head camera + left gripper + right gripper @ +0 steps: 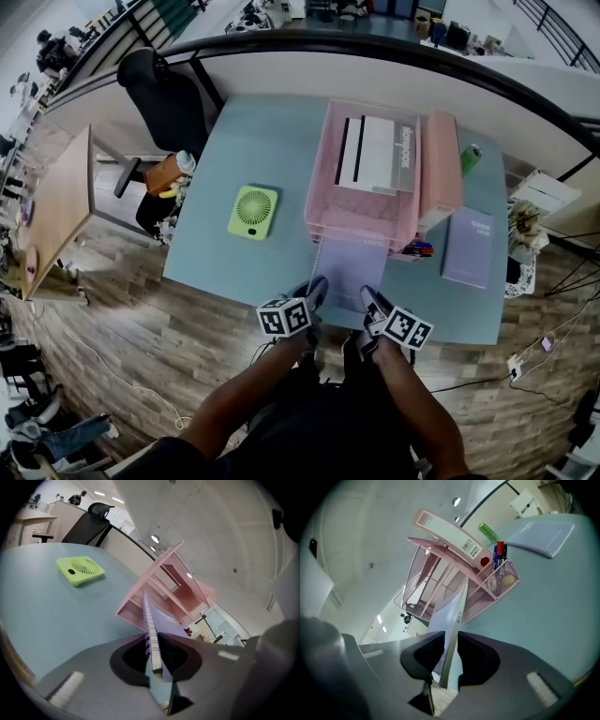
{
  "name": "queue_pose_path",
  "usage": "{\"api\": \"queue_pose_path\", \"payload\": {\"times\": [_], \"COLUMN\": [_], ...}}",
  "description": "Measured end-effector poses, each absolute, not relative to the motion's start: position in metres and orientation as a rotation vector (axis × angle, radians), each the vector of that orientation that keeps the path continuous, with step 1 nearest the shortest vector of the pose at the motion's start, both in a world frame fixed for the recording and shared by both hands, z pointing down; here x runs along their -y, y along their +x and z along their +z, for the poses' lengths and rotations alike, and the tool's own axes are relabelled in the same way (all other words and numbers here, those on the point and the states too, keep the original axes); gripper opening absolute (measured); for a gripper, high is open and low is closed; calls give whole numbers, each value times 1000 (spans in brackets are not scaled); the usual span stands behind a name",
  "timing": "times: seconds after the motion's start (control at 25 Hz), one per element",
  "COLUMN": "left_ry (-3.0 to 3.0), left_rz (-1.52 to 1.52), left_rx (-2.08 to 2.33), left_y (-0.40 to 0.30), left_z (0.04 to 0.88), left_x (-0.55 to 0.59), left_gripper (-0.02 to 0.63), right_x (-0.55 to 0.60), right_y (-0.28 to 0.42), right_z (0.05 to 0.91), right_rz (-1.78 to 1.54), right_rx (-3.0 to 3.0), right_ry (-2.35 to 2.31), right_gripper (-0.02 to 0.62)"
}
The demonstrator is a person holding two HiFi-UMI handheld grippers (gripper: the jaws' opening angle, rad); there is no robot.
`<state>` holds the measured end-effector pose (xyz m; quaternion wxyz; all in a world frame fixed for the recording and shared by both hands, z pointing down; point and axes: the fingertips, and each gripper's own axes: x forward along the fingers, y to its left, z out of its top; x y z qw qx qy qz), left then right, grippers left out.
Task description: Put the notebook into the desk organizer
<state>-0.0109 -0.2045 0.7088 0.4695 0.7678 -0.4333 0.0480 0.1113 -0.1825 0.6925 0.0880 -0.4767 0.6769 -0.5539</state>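
A lavender spiral notebook [347, 267] lies flat between my two grippers at the table's near edge. Its far edge reaches the bottom tray of the pink mesh desk organizer [370, 211]. My left gripper [317, 284] is shut on the spiral side. The left gripper view shows the wire coils of the notebook [161, 620] pinched in the left gripper [157, 644], with the organizer [178, 581] just ahead. My right gripper [370, 295] holds the opposite edge. In the right gripper view the thin edge of the notebook [452, 616] sits between the closed-in jaws of the right gripper [451, 641], facing the organizer [440, 573].
A green desk fan [252, 211] lies left of the organizer. A second lavender notebook [469, 246] and a green bottle [470, 157] are on the right. A pen cup [419, 248] hangs on the organizer's right front, and white books [367, 155] fill its top tray. A black chair [164, 94] stands beyond the table's far left corner.
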Motion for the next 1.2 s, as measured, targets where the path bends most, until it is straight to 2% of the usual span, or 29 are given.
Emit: {"api": "queue_pose_path", "payload": {"times": [0.12, 0.24, 0.28, 0.36, 0.4, 0.48, 0.56, 0.72, 0.76, 0.88, 1.0, 1.08, 1.2], "left_ry": [1858, 1813, 1800, 1783, 1777, 1776, 1789, 1792, 1787, 1766, 1764, 1772, 1773], "left_rz": [89, 49, 36, 18, 13, 17, 40, 84, 88, 78, 72, 77, 60], "left_rx": [1085, 1107, 1107, 1086, 1070, 1039, 1017, 983, 971, 946, 908, 888, 887], "left_y": [-10, -14, -15, -14, -13, -10, -7, 0, 2, 9, 19, 25, 28], "left_z": [709, 711, 712, 713, 714, 716, 717, 723, 726, 733, 736, 734, 732], "left_x": [219, 228, 230, 232, 232, 231, 227, 209, 205, 202, 209, 211, 217], "left_gripper": [100, 95, 94, 96, 102, 128, 215, 262, 253, 157, 114, 101, 94], "right_x": [185, 181, 181, 184, 187, 196, 205, 223, 227, 237, 245, 248, 246], "right_y": [107, 103, 104, 110, 115, 122, 126, 129, 130, 131, 133, 136, 136], "right_z": [696, 699, 700, 701, 701, 703, 704, 701, 701, 699, 695, 694, 694], "right_rz": [-1679, -1715, -1721, -1726, -1729, -1733, -1733, -1716, -1715, -1698, -1661, -1634, -1609], "right_rx": [-1991, -1973, -1968, -1940, -1914, -1864, -1834, -1819, -1818, -1830, -1839, -1849, -1900], "right_ry": [-1365, -1331, -1333, -1358, -1369, -1374, -1368, -1359, -1353, -1338, -1316, -1329, -1367], "right_gripper": [140, 162, 161, 54, 37, 32, 31, 31, 32, 32, 42, 129, 196]}}
